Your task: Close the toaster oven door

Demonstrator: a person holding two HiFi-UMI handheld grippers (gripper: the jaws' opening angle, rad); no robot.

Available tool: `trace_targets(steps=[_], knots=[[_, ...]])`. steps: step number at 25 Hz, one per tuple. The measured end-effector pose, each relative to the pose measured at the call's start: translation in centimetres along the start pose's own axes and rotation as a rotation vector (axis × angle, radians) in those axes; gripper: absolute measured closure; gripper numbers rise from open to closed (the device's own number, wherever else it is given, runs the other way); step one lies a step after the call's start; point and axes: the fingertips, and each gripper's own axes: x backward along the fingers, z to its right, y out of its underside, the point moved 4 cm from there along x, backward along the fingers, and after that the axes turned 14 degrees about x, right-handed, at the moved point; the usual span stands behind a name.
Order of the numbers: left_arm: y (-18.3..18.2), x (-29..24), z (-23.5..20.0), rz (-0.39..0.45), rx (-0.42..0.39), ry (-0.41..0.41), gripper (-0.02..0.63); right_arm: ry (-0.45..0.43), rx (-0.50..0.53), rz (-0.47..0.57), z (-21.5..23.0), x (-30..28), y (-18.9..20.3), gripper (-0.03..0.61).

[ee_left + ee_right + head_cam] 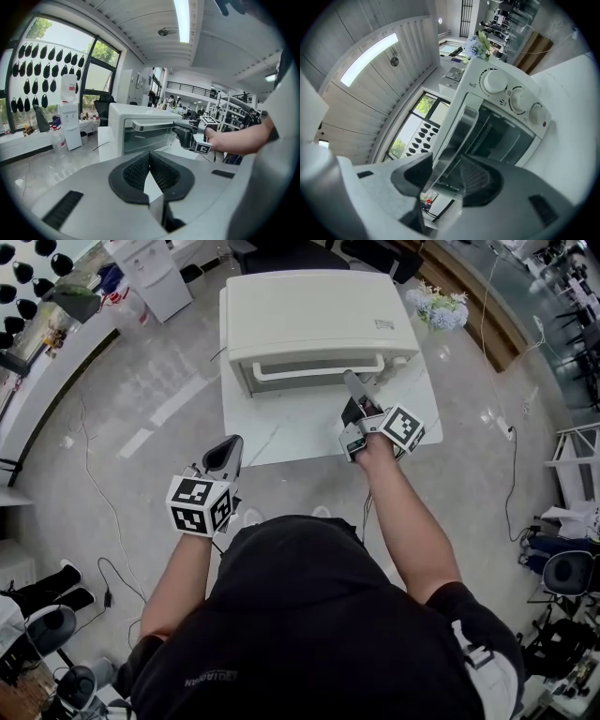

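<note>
Right tool [352, 382], jaws spread around the door handle [319, 367] of the toaster oven [314, 315] on the far half of the table [281, 432], appears to have the door [143, 140] shut, with only withdrawal left, while the left tool [225, 454] hangs pressed together and empty, near left.

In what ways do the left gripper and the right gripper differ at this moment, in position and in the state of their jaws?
The right gripper reaches the front of the toaster oven, while the left gripper hangs back, off the table. The right gripper's jaws stand apart with the door handle between them; the left gripper's jaws are together, with nothing between. Both carry a marker cube and point toward the oven.
</note>
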Motion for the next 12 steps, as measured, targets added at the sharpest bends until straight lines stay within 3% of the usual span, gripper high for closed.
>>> trace_targets(steps=[5, 12], knots=[[0.1, 0.1, 0.5, 0.007, 0.003, 0.025, 0.611, 0.015, 0.116, -0.036, -1.5, 2.4, 1.1, 0.407], [-0.2, 0.5, 2.9, 0.048, -0.034, 0.092, 0.611, 0.008, 0.469, -0.125, -6.5, 5.3, 2.1, 0.41]])
